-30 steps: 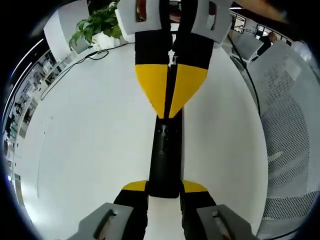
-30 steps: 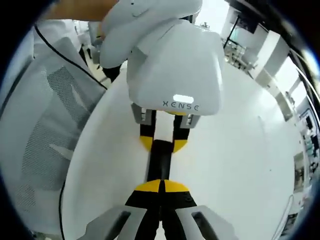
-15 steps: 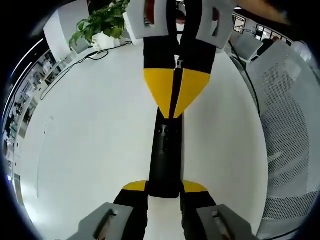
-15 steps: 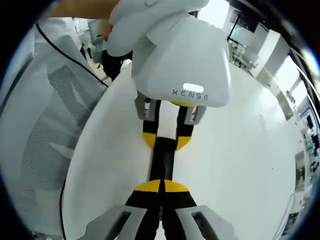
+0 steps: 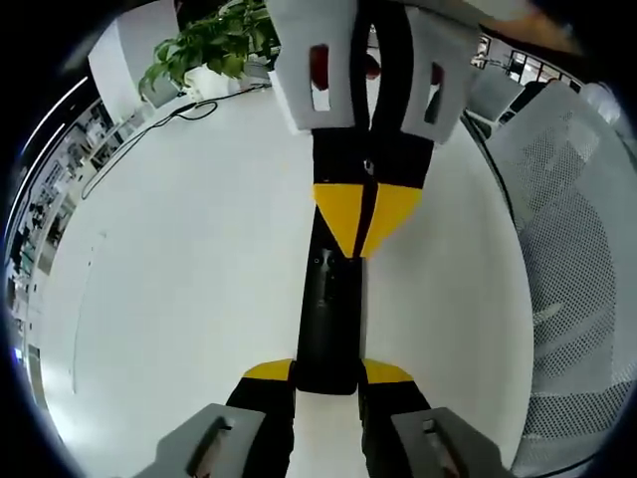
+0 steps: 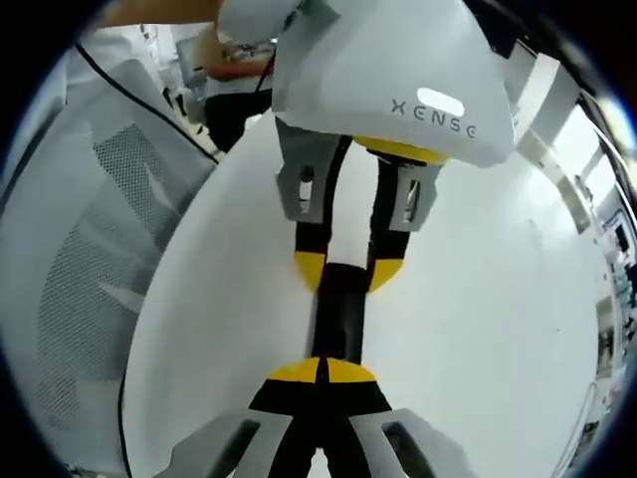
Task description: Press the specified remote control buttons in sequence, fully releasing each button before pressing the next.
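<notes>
A slim black remote control [image 5: 328, 309] lies lengthwise on the white table [image 5: 179, 249]. My left gripper [image 5: 328, 370] is shut on its near end, one yellow-tipped jaw on each side. My right gripper [image 5: 360, 251] reaches in from the top, jaws shut, its yellow point over the remote's far, button end. I cannot tell whether it touches. In the right gripper view my right gripper [image 6: 320, 370] is shut, its tip at the remote control [image 6: 340, 309]. Beyond it, the left gripper [image 6: 346, 271] clamps the remote.
A potted plant [image 5: 204, 45] and a black cable [image 5: 139, 134] lie at the table's far left. A grey mesh chair [image 5: 572, 249] stands by the right edge, also seen as the mesh chair [image 6: 90, 269]. A person [image 6: 239, 70] sits in the background.
My right gripper's tip has shifted a little right and nearer along the remote, and its body looms larger. In the right gripper view the left gripper has grown. The remote stays put.
</notes>
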